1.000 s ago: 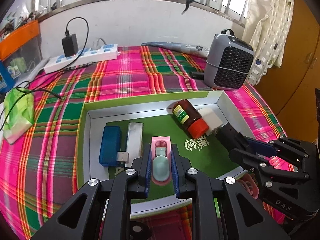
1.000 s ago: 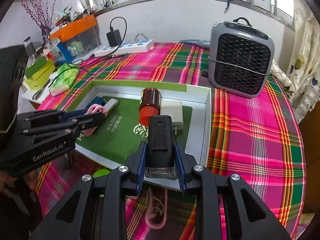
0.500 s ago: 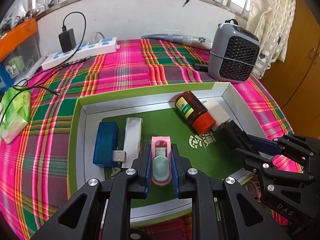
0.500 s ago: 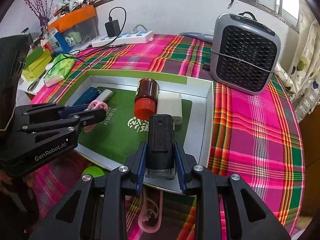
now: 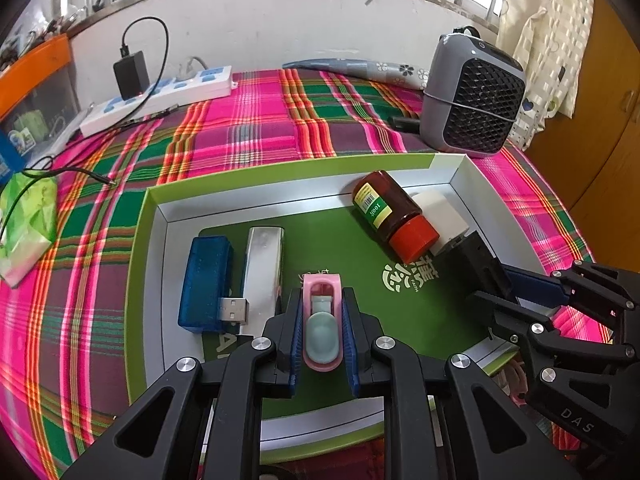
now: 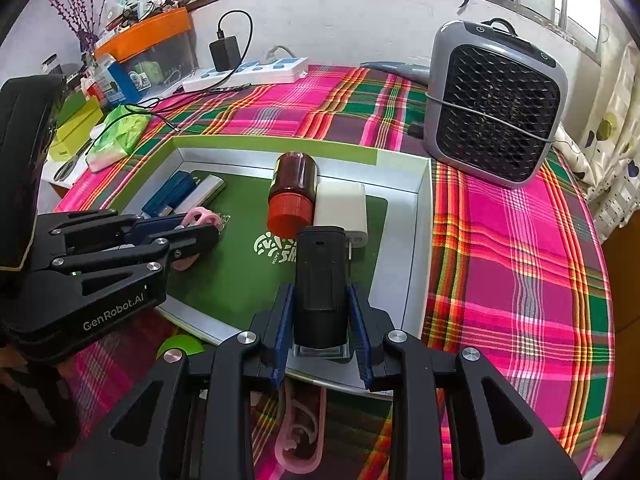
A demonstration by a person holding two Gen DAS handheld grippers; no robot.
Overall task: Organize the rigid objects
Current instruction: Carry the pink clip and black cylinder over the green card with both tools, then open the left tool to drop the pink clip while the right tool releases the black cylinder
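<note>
My left gripper (image 5: 321, 320) is shut on a pink clip with a pale blue pad (image 5: 321, 320) and holds it over the green floor of the shallow box (image 5: 156, 216), beside a silver bar (image 5: 264, 264) and a blue USB adapter (image 5: 206, 280). My right gripper (image 6: 321, 312) is shut on a black rectangular device (image 6: 321, 280) at the box's right front, just behind a white charger (image 6: 340, 204) and a brown bottle with a red cap (image 6: 292, 192). Each gripper shows in the other's view: the right one (image 5: 500, 280), the left one (image 6: 192, 232).
A grey fan heater (image 6: 496, 108) stands behind the box on the plaid cloth. A white power strip (image 5: 160, 94) with a black plug lies at the back left, a green tissue pack (image 5: 28, 220) at the left. A pink hanger (image 6: 300, 432) lies under the right gripper.
Both grippers have moved forward a little over the box with their objects still held. The black device is now closer to the white charger.
</note>
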